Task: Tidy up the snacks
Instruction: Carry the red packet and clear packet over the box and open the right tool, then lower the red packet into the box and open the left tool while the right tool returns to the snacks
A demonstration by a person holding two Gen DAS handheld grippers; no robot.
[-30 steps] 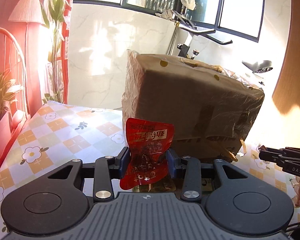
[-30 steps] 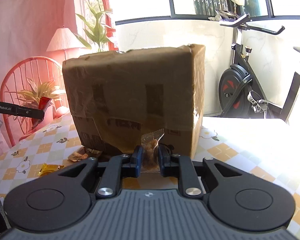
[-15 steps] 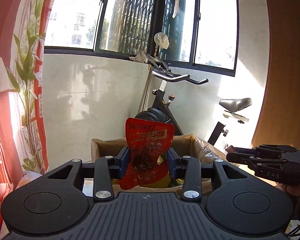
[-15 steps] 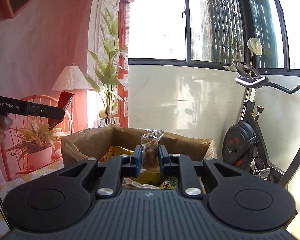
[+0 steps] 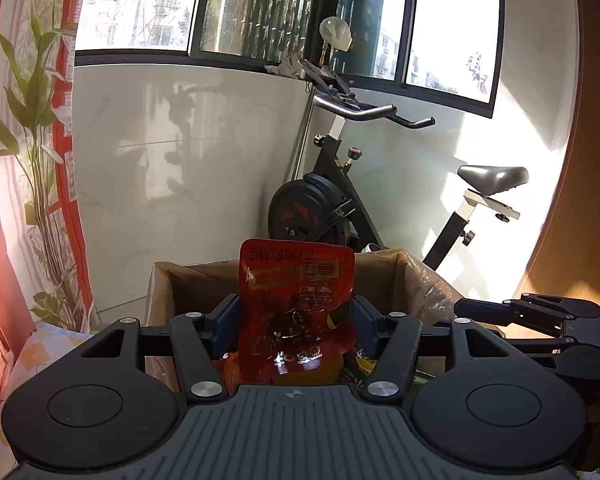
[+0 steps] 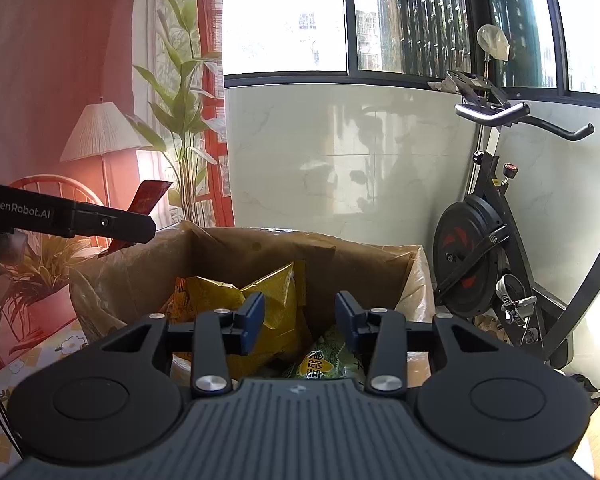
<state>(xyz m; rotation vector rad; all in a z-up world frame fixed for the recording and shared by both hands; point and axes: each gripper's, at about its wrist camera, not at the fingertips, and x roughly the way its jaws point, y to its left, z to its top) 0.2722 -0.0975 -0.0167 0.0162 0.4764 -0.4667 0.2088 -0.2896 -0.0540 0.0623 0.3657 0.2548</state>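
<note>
An open cardboard box (image 5: 188, 276) lined with plastic stands below both grippers. My left gripper (image 5: 296, 320) hangs over its near rim with its jaws opening. A red snack packet (image 5: 296, 280) stands loosely between the pads, its back side toward the camera. In the right wrist view that packet (image 6: 150, 200) pokes up beside the left gripper (image 6: 112, 224). My right gripper (image 6: 300, 320) is over the box (image 6: 360, 256) with its jaws opening and nothing between them. Under it lie a yellow bag (image 6: 268, 300) and a green packet (image 6: 324, 360). In the left wrist view the right gripper (image 5: 484, 308) reaches in from the right.
The box sits on a table with a checked floral cloth (image 6: 68, 346). An exercise bike (image 6: 476, 256) stands behind it on the right. A tall plant (image 6: 184, 128), a lamp (image 6: 100, 128) and a potted plant (image 6: 40, 280) stand on the left.
Both grippers rose from beside the box to above its open top. The right jaws opened and the small clear bag they held is gone. The left jaws widened and the red packet turned.
</note>
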